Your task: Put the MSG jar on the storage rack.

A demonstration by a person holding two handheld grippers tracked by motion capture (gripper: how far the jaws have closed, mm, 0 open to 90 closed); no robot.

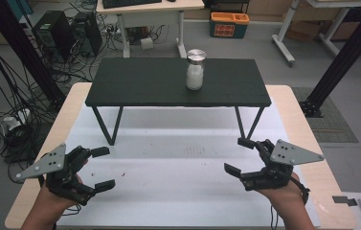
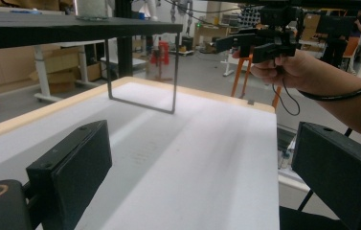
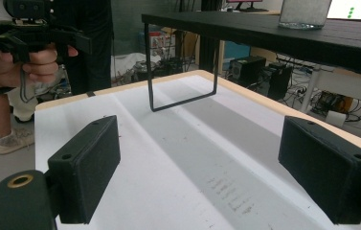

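Both the left gripper [image 1: 102, 167] and right gripper [image 1: 239, 155] have jaws wide apart, holding nothing, near a jar [image 1: 195, 70] on a black shelf [image 1: 144, 84].

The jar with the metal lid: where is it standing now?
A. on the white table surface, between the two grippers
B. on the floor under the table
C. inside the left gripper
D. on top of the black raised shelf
D: the jar stands upright on the black raised shelf, toward its right half, far from both open grippers.
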